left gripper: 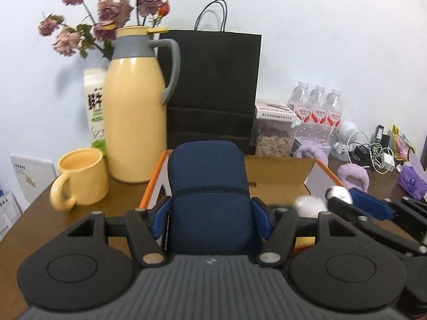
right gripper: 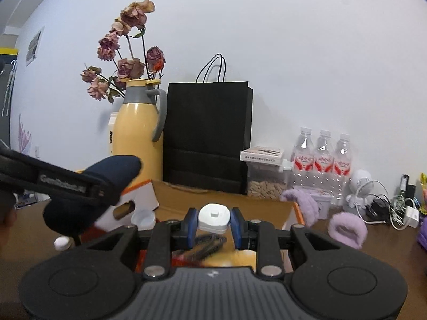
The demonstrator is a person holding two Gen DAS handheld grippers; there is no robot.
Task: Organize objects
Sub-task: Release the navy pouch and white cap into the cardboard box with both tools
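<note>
Only in the left wrist view: brown wooden table (left gripper: 32,213) with a yellow mug (left gripper: 80,177) beside a tall yellow thermos jug (left gripper: 134,112), a milk carton (left gripper: 93,106) behind the jug, and white booklets (left gripper: 29,173) at the far left edge. Left hand-held gripper (left gripper: 210,210) closed on a dark blue soft pouch (left gripper: 208,186), held upright above an open cardboard box with orange edges (left gripper: 280,176). At the right of this view, the right hand-held gripper (left gripper: 339,200) seen from the side, with something white and blurred at its tip.

Only in the right wrist view: right hand-held gripper (right gripper: 213,220) clamped on a small white plastic object (right gripper: 214,217), above the open box (right gripper: 221,200). Inside the box, below the fingers, a blurred dark coiled thing, plus a clear round lid (right gripper: 142,217) and a small white cap (right gripper: 62,243); not possible to name them better. Left hand-held gripper with the blue pouch (right gripper: 106,170) visible at the left, over the near left corner of the box.

In both views: white wall, black paper bag (right gripper: 208,133) upright behind the box, dried pink roses (right gripper: 125,53) behind the jug (right gripper: 138,130). To the right, a clear container of seeds (right gripper: 267,184), three water bottles (right gripper: 323,157) in a row, two purple fluffy headbands (right gripper: 347,229), a small white fan (right gripper: 360,192), a tangle of chargers and cables (right gripper: 395,210).
</note>
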